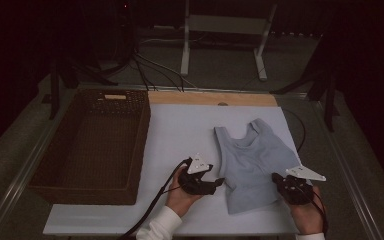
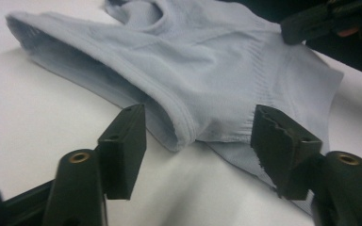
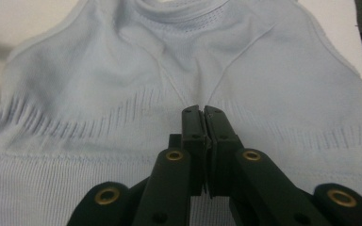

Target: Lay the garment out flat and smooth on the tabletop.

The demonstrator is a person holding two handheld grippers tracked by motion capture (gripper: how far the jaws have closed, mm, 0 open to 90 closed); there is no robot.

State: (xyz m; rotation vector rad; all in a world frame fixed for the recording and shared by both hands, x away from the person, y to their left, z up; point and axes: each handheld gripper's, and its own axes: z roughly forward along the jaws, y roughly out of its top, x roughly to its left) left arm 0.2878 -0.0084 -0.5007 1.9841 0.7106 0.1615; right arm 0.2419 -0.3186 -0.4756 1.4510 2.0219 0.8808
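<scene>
Blue top [image 1: 252, 160] lies near tabletop's [image 1: 180, 130] right edge. Left gripper [image 2: 198, 141] jaws wide apart at its side; right gripper [image 3: 202, 113] jaws pressed together over its hem.

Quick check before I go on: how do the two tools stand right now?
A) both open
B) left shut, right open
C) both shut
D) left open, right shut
D: in the left gripper view the left tool has its jaws spread wide at the hem of the light blue top, while in the right gripper view the right tool has its jaws pressed together over the top.
</scene>
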